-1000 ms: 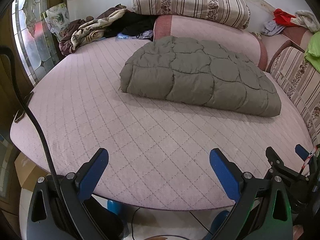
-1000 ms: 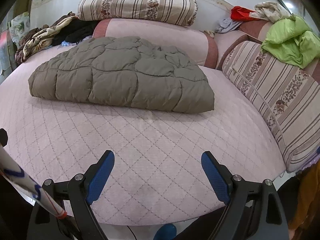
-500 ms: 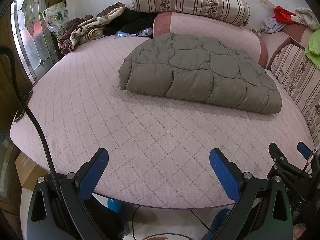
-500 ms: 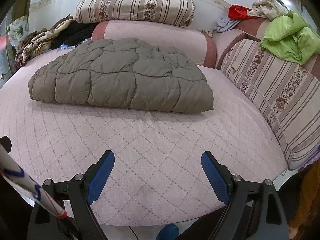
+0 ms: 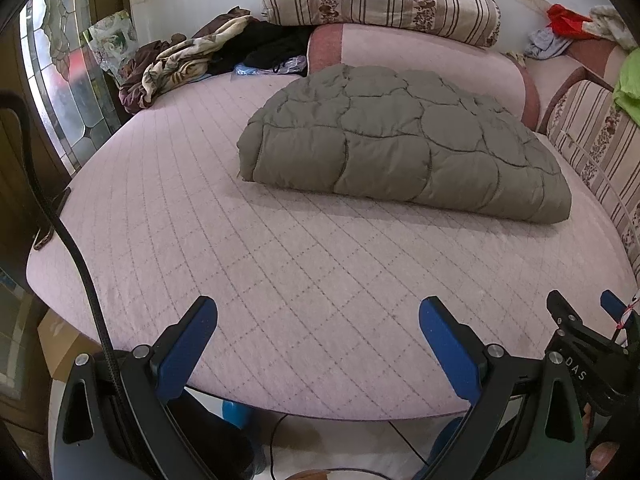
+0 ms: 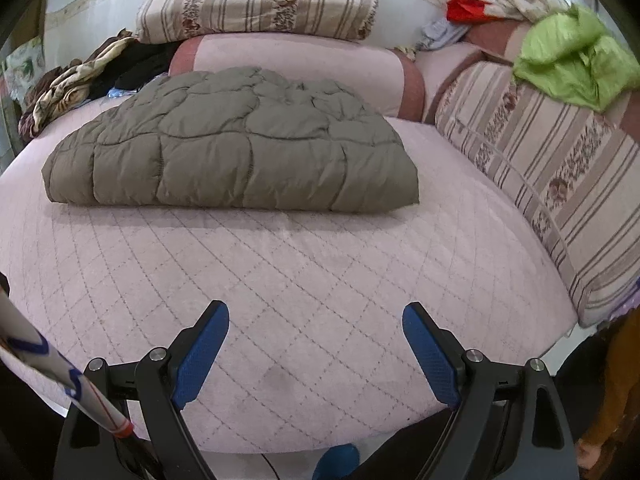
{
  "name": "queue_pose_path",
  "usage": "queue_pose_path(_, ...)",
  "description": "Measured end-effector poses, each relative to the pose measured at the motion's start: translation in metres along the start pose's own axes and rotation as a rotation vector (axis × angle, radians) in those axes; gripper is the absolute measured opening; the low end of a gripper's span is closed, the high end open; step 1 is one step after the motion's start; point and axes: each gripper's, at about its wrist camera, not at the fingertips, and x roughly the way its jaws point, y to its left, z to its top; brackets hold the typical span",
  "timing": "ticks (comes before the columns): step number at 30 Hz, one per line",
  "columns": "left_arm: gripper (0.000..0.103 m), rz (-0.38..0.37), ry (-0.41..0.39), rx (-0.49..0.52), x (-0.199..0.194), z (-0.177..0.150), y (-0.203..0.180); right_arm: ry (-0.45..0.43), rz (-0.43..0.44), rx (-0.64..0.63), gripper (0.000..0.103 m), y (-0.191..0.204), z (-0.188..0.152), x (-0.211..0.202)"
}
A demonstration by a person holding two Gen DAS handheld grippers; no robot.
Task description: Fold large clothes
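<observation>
An olive-grey quilted padded garment [image 5: 400, 140] lies folded into a thick flat bundle on the far half of a round pink quilted bed [image 5: 280, 272]. It also shows in the right wrist view [image 6: 236, 148]. My left gripper [image 5: 318, 312] is open and empty, low over the bed's near edge, well short of the bundle. My right gripper [image 6: 316, 316] is open and empty, also over the near edge, apart from the bundle. The right gripper's tip [image 5: 580, 328] shows at the lower right of the left wrist view.
Striped bolsters [image 6: 256, 0] and a pink cushion [image 6: 304, 68] line the back. A striped side cushion [image 6: 552, 176] carries a green cloth [image 6: 572, 56]. A heap of clothes [image 5: 192, 60] lies at the back left beside a glass door [image 5: 60, 92]. A cardboard box [image 5: 64, 340] sits on the floor.
Both grippers have edged slightly towards the bed; the folded bundle sits a little lower and larger in both views. Jaws stay open and the bundle has not moved.
</observation>
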Motion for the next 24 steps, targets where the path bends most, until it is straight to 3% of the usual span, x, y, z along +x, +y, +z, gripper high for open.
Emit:
queue_pose_path(8, 0.101, 0.010, -0.001, 0.063, -0.005, 0.001, -0.029, -0.014, 0.017, 0.067, 0.091, -0.027, -0.004, 0.001)
queue_pose_path(14, 0.101, 0.009, -0.047, 0.087, -0.024, 0.002, -0.039, -0.048, 0.039, 0.090, 0.092, -0.036, 0.000, -0.010)
queue_pose_path(18, 0.101, 0.013, -0.058, 0.091, -0.026, 0.001, -0.035, -0.055, 0.069, 0.073, 0.092, -0.027, 0.000, -0.012)
queue_pose_path(24, 0.101, -0.005, -0.060, 0.057, -0.027, 0.003, -0.021, -0.088, 0.046, -0.027, 0.092, -0.001, -0.001, -0.025)
